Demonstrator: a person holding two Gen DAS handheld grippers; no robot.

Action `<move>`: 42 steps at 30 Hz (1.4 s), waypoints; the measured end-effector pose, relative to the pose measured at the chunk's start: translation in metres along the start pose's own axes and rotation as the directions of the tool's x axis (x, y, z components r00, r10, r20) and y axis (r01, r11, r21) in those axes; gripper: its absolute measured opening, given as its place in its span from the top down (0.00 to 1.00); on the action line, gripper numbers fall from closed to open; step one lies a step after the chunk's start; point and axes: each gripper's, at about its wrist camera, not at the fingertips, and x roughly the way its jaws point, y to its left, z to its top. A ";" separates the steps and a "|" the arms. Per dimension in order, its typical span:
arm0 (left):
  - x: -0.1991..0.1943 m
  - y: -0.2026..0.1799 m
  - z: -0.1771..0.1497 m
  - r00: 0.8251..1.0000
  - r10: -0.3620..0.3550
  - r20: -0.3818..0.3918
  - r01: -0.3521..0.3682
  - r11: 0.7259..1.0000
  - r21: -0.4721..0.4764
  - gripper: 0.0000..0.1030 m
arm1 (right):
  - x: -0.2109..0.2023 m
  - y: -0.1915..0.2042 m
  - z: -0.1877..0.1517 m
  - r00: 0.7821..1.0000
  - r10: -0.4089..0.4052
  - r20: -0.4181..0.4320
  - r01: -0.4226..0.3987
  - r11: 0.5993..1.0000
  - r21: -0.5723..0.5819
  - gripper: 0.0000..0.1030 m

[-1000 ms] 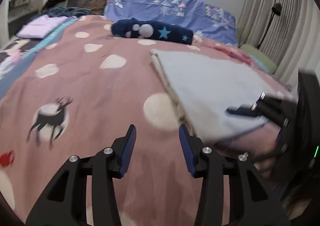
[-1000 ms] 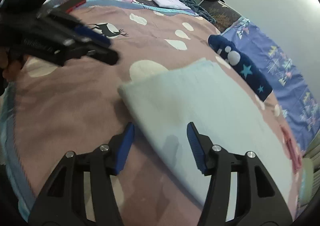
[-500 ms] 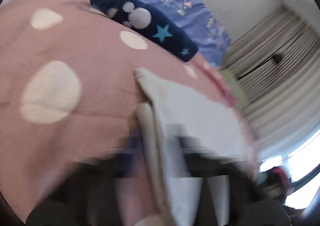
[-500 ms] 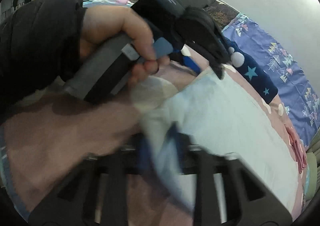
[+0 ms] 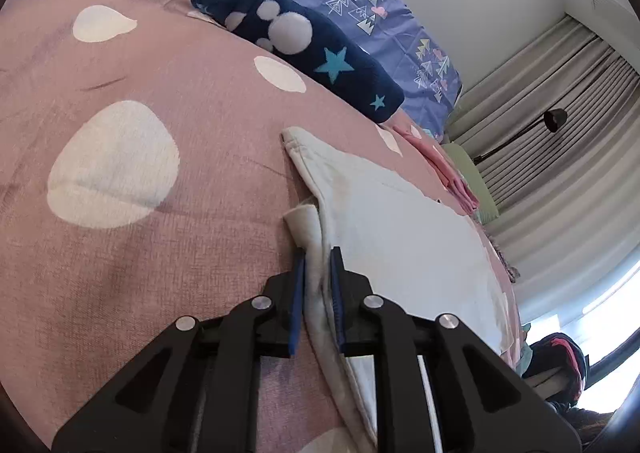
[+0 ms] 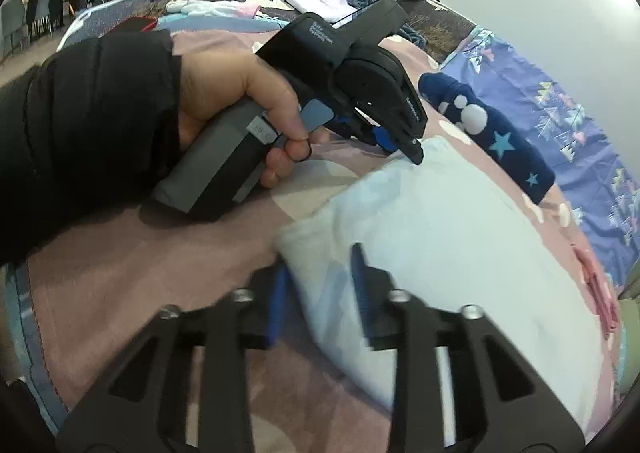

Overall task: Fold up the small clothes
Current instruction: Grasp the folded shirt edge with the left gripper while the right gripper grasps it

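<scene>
A pale, whitish folded garment (image 5: 404,229) lies flat on the pink spotted bed cover (image 5: 160,245), its layered edge slightly bunched.

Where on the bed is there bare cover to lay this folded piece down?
Free: the pink cover left of the white garment, up to the navy star roll. Crowded: the garment's near edge, where the left tongs and right tongs both work.
</scene>
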 end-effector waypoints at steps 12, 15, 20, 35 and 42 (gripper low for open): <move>0.009 -0.020 0.005 0.999 -0.030 -0.019 0.031 0.997 0.076 0.45 | 0.012 0.009 0.001 0.993 -0.110 -0.041 0.110 0.994 0.001 0.62; 0.018 -0.021 0.012 0.999 -0.037 -0.019 0.038 0.996 0.075 0.45 | 0.017 0.013 0.005 0.988 -0.144 -0.049 0.145 0.989 0.000 0.62; 0.017 -0.005 0.017 0.995 -0.102 0.014 0.102 0.995 0.000 0.53 | 0.019 0.023 0.005 0.979 -0.197 -0.046 0.195 0.980 -0.034 0.62; 0.025 -0.005 0.014 0.993 -0.104 -0.045 0.104 0.994 -0.015 0.75 | 0.025 0.013 0.010 0.986 -0.157 -0.058 0.158 0.987 0.013 0.61; 0.027 -0.018 0.021 0.999 -0.019 -0.047 0.019 1.000 0.011 0.93 | 0.009 -0.021 0.007 0.999 -0.050 -0.009 0.051 0.981 0.189 0.95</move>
